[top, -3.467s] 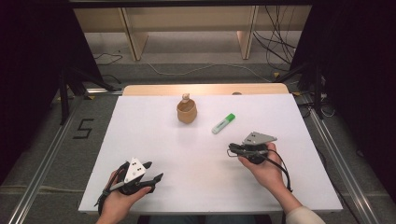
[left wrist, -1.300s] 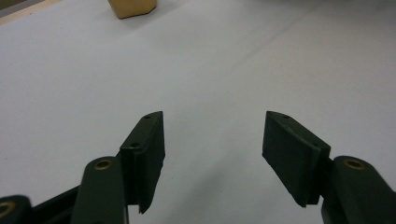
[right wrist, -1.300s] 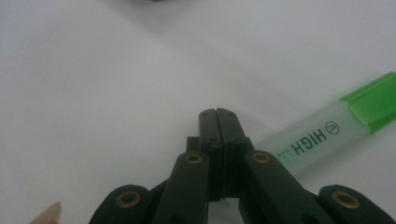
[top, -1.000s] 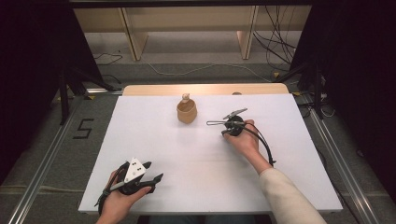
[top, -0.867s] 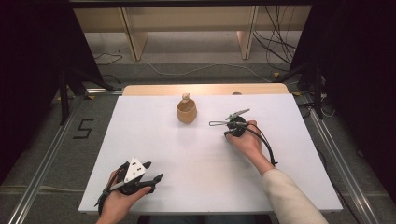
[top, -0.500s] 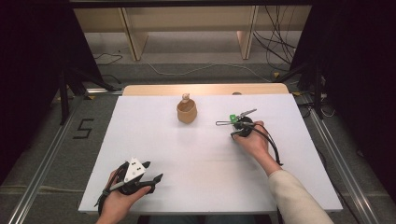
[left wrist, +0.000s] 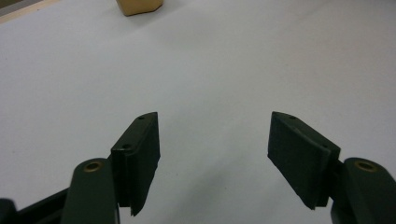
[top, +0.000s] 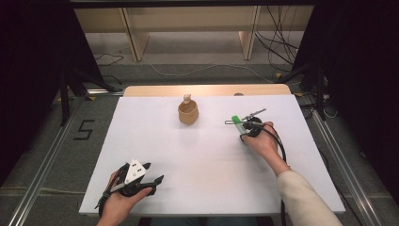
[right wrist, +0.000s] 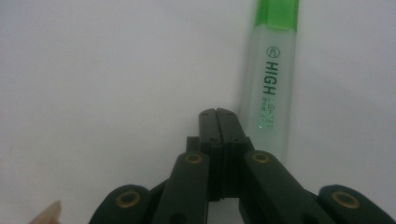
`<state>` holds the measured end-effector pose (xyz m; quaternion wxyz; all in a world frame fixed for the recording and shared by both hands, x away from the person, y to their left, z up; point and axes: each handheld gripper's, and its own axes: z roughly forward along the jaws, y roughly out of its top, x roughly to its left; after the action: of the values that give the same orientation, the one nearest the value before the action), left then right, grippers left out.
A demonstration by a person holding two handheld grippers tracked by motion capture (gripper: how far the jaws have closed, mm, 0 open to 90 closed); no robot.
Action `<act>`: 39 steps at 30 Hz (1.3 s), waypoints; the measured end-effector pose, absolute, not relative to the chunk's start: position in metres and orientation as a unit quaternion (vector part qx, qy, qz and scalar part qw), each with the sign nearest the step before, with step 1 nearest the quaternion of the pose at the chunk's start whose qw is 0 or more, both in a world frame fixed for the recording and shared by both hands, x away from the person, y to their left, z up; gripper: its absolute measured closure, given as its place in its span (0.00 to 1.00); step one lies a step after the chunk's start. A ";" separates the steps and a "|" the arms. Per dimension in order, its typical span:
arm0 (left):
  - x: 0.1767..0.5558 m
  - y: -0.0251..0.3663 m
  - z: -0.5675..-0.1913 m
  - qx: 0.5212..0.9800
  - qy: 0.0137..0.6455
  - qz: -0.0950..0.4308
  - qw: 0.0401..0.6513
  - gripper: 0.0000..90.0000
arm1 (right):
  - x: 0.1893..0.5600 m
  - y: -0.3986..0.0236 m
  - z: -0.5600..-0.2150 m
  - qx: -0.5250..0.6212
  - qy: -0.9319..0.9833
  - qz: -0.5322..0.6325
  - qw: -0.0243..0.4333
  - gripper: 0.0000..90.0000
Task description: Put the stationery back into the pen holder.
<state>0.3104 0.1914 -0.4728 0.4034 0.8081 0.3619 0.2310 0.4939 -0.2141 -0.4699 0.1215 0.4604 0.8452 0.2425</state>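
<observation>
My right gripper clenched, holds nothing; green highlighter lies just beside its tips, right of wooden cup. I judge: open jaws first, straddle barrel mid-length, then close. My left gripper has just been opening, nothing between jaws.

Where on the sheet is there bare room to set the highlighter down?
Widest bare patch: the middle of the white sheet, between the wooden cup, the left gripper and the right gripper. The left stretch beside the cup is bare too. Tightest spot: around the highlighter, against the right gripper's closed jaws.
</observation>
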 end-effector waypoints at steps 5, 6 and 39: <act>0.310 0.192 -0.472 0.810 0.359 0.231 0.401 0.38 | 0.495 -0.219 -0.469 0.467 0.843 0.237 0.125 1.00; 0.310 0.191 -0.473 0.810 0.360 0.230 0.402 0.38 | 0.495 -0.220 -0.469 0.466 0.843 0.236 0.124 1.00; 0.311 0.191 -0.473 0.809 0.361 0.227 0.406 0.35 | 0.562 -0.201 -0.445 0.469 0.858 0.176 0.112 0.56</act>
<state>0.3106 0.1910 -0.4727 0.4058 0.8086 0.3608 0.2266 0.5624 -0.2011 -0.4455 0.1121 0.4691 0.8581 0.1761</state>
